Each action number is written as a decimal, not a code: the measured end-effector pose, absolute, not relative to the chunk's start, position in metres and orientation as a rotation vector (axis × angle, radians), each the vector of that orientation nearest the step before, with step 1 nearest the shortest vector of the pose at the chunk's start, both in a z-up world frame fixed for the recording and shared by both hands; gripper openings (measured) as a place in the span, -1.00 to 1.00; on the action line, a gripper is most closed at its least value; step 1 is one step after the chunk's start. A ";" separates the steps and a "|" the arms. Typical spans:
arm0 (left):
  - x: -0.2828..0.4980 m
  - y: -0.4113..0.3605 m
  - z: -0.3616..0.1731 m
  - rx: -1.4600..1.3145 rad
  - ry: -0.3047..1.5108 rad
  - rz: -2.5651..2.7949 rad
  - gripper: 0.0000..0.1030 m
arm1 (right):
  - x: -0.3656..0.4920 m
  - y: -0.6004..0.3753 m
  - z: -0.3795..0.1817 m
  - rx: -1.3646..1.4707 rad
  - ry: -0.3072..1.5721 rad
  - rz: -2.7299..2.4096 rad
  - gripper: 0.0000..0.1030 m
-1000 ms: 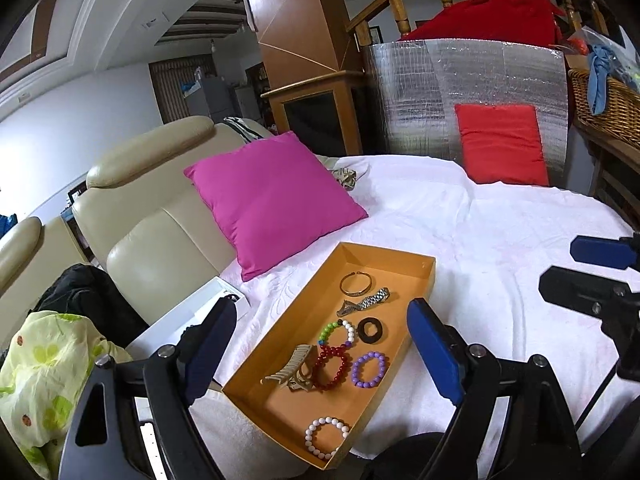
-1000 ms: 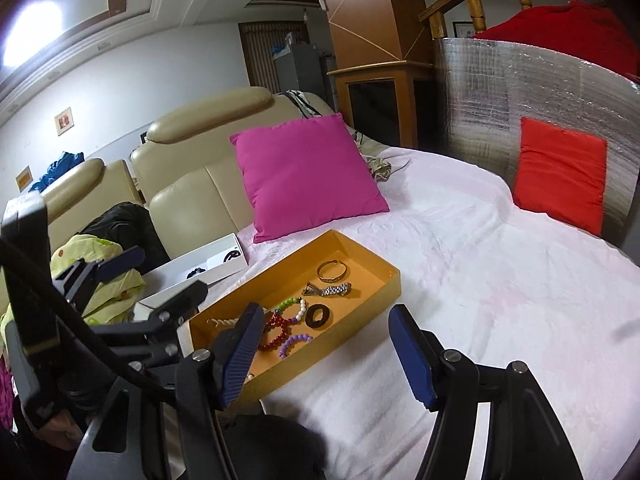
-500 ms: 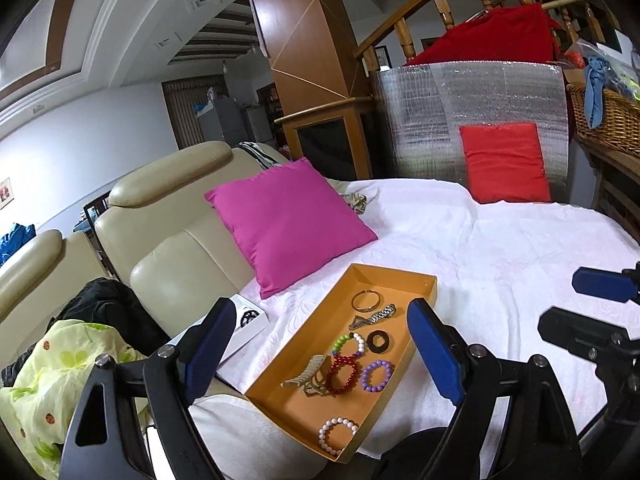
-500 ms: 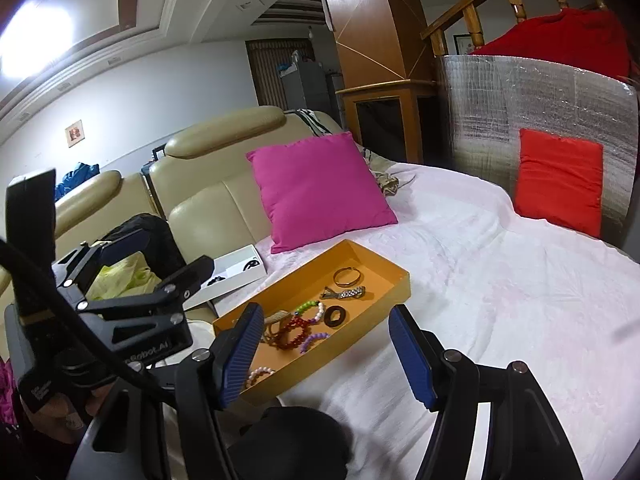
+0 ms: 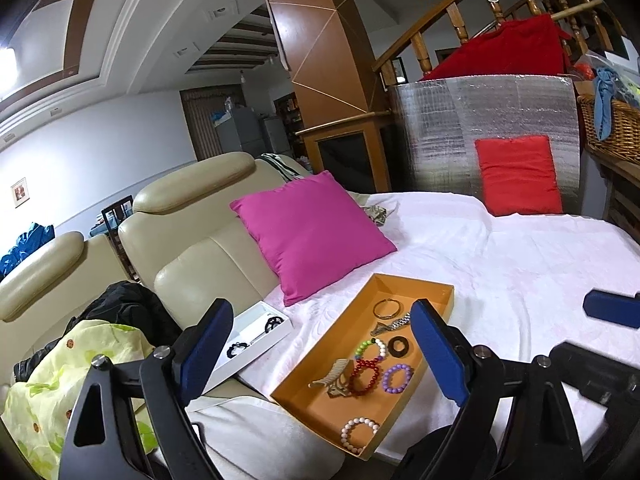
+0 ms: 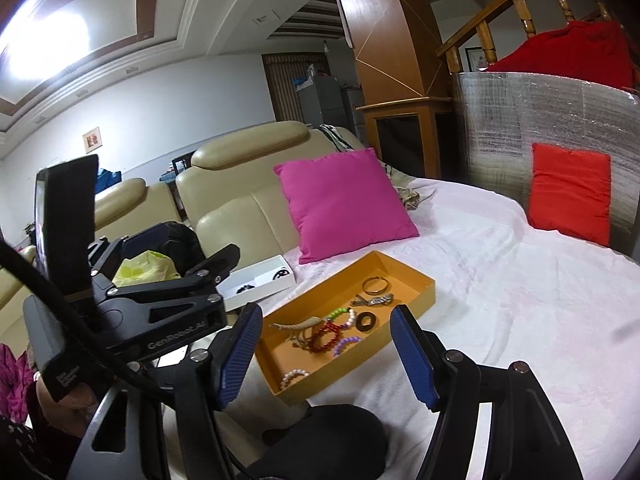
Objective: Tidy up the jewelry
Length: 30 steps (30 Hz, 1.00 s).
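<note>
An orange tray [image 5: 424, 292] lies on the white cloth of the sofa. It holds a gold bangle [image 5: 387, 308], a silver watch band [image 5: 394, 325], a black ring [image 5: 399, 345], red [image 5: 364, 374], purple [image 5: 396, 376] and pale [image 5: 358, 434] bead bracelets and a beige hair clip [image 5: 332, 374]. My left gripper [image 5: 320, 312] hovers short of the tray, its jaws opening with nothing between them. My right gripper [image 6: 326, 314] is open and empty, also above the tray [image 6: 400, 276]. A white box [image 5: 256, 336] with dark pieces sits left of the tray.
A magenta pillow [image 5: 312, 236] leans on the beige leather sofa [image 5: 192, 272] behind the tray. A red cushion [image 5: 518, 176] rests against a silver foil panel [image 5: 480, 120]. A black bag and yellow-green cloth [image 5: 80, 360] lie at the left, a wicker basket [image 5: 612, 128] at the right.
Both grippers have drawn back and risen, so the tray looks smaller and farther off. The white box has come into fuller view in the left wrist view.
</note>
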State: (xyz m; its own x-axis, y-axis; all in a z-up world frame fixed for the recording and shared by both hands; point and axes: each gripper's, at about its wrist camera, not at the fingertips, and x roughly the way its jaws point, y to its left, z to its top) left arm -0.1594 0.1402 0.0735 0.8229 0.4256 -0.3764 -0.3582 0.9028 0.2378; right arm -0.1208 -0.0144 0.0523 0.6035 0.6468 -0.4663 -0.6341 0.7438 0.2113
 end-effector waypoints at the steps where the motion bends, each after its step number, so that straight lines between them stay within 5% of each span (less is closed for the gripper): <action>1: -0.160 0.142 0.074 0.158 0.436 0.421 0.76 | -0.122 -0.012 0.051 0.027 0.552 0.743 0.36; 30: -0.166 0.167 0.066 0.123 0.442 0.430 0.76 | -0.113 0.020 0.035 -0.004 0.605 0.667 0.36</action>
State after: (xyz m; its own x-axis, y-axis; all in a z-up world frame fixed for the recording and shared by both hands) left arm -0.1662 0.1673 0.0664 0.8162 0.4283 -0.3877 -0.3760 0.9033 0.2065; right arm -0.1126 0.0203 0.0347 0.6216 0.5793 -0.5274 -0.5815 0.7923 0.1849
